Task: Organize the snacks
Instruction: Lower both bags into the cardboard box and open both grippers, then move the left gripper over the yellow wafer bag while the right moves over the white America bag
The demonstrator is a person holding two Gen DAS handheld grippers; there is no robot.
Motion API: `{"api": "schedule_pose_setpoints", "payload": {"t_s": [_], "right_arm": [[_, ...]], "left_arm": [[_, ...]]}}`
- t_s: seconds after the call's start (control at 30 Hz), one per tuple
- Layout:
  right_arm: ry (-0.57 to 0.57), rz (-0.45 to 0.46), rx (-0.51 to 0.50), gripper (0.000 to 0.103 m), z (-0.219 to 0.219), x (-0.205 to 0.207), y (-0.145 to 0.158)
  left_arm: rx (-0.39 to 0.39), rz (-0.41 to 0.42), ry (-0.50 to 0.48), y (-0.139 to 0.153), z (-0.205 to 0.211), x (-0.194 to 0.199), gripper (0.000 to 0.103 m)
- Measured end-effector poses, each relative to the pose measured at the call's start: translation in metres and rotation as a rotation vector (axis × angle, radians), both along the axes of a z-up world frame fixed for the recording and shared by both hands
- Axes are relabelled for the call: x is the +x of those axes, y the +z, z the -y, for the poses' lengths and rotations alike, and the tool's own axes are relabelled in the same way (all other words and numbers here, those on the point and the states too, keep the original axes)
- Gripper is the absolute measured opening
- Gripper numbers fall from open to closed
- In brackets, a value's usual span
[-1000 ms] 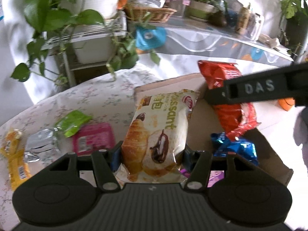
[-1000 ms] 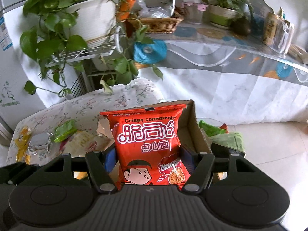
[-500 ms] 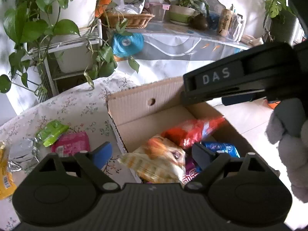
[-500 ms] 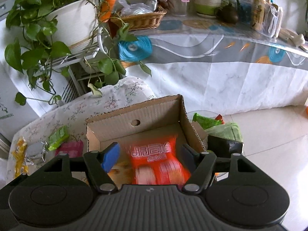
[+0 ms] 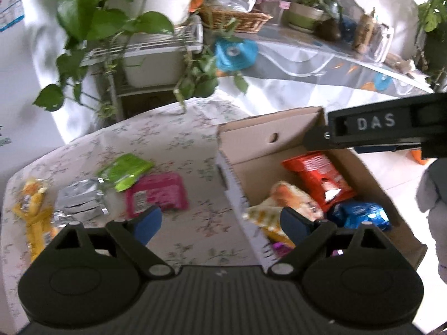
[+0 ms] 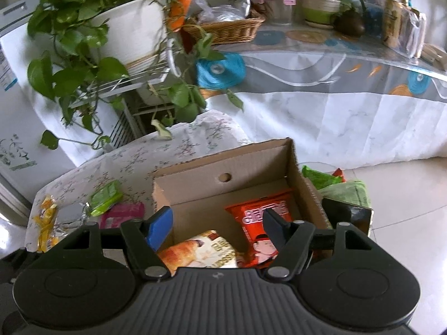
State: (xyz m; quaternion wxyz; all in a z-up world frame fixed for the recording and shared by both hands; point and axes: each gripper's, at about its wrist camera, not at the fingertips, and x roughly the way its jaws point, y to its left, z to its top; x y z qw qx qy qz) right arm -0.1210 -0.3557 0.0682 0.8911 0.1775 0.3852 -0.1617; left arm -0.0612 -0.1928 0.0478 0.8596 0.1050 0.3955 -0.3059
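A cardboard box (image 5: 251, 142) (image 6: 195, 181) stands on the floral-cloth table. In it lie a croissant pack (image 5: 290, 203) (image 6: 195, 254), a red noodle-snack pack (image 5: 318, 176) (image 6: 259, 223) and a blue pack (image 5: 360, 215). My left gripper (image 5: 220, 220) is open and empty above the box's left wall. My right gripper (image 6: 218, 223) is open and empty above the box; its body also shows in the left wrist view (image 5: 385, 128). On the table left of the box lie a pink pack (image 5: 156, 192) (image 6: 120, 215), a green pack (image 5: 125, 170) (image 6: 106, 198), a silver pack (image 5: 78, 198) and yellow packs (image 5: 33, 209) (image 6: 44, 223).
A potted vine on a wire rack (image 5: 145, 47) (image 6: 120, 44) stands behind the table. A long cloth-covered counter (image 6: 335, 64) with a wicker basket (image 6: 226, 28) and pots runs along the back. A bin with green bags (image 6: 335, 187) stands right of the box.
Both grippers opened and dropped their packs: the croissant pack and the red noodle-snack pack now lie in the box. Both grippers have pulled back and the left one has shifted left.
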Motion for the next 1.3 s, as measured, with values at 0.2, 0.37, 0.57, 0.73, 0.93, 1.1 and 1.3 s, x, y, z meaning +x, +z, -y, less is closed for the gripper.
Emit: {"api": "schedule_pose_setpoints", "payload": {"t_s": [0.2, 0.37, 0.57, 0.73, 0.93, 1.1, 1.3], "right_arm": [[0.053, -0.005, -0.002, 0.078, -0.017, 0.007, -0.001], [0.104, -0.007, -0.009, 0.078, -0.034, 0.013, -0.001], [0.197, -0.012, -0.011, 0.079, -0.059, 0.019, -0.001], [0.28, -0.024, -0.013, 0.079, -0.085, 0.024, -0.004], [0.385, -0.043, -0.013, 0.08, -0.114, 0.03, -0.01], [0.45, -0.074, -0.02, 0.08, -0.136, 0.036, -0.016], [0.526, -0.113, -0.017, 0.082, -0.161, 0.044, -0.026]], "left_arm": [[0.015, -0.017, 0.043, 0.001, -0.02, 0.01, 0.092], [0.018, -0.028, 0.096, 0.003, -0.043, 0.021, 0.093], [0.017, -0.022, 0.163, 0.009, -0.076, 0.035, 0.094], [0.016, -0.017, 0.228, 0.013, -0.107, 0.049, 0.096], [0.0, -0.021, 0.314, 0.015, -0.146, 0.067, 0.097], [-0.012, -0.045, 0.379, 0.012, -0.173, 0.079, 0.097], [-0.011, -0.085, 0.456, -0.004, -0.2, 0.094, 0.097]]}}
